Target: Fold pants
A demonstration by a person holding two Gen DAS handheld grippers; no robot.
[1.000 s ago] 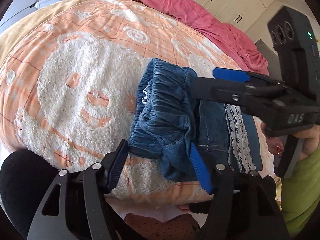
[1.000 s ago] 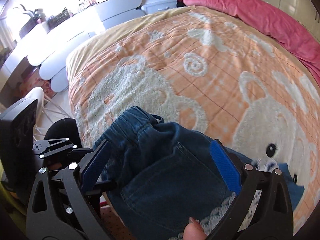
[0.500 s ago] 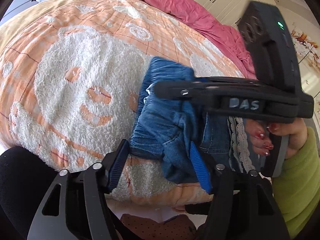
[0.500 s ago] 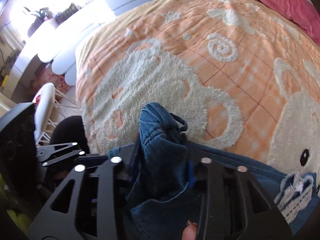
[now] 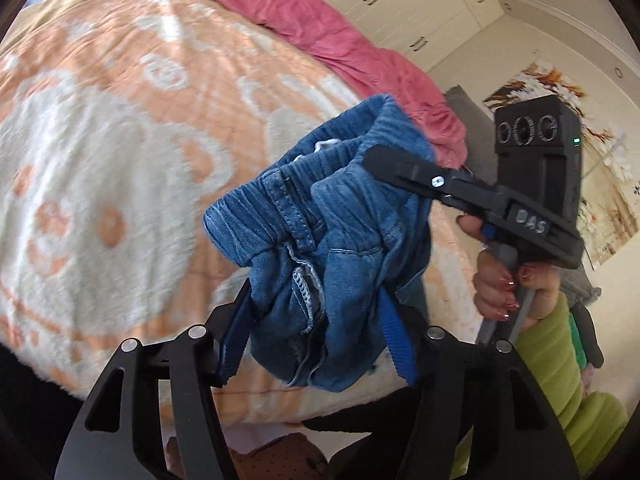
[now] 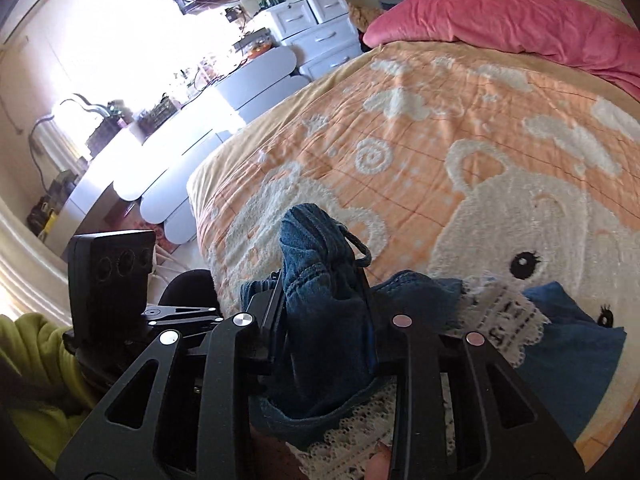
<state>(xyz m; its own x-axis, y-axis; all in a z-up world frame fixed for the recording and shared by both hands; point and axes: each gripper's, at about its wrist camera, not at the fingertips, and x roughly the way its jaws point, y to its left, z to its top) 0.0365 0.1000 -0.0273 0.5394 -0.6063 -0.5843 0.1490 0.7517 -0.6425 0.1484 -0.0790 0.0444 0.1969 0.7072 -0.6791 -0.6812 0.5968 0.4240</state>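
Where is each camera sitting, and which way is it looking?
Left wrist: sits on the left gripper, looking down at the bunched jeans its closing fingers hold above the orange blanket; the right gripper and a green sleeve show.
Right wrist: sits on the right gripper, shut on the jeans, facing the white drawers.
Both share jeans, blanket and the pink quilt.

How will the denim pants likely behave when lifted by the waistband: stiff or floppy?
Probably floppy: the pants bunch and sag between the left gripper and right gripper. Likely not slippery, since the thick gathered waistband fills the closing left jaws.
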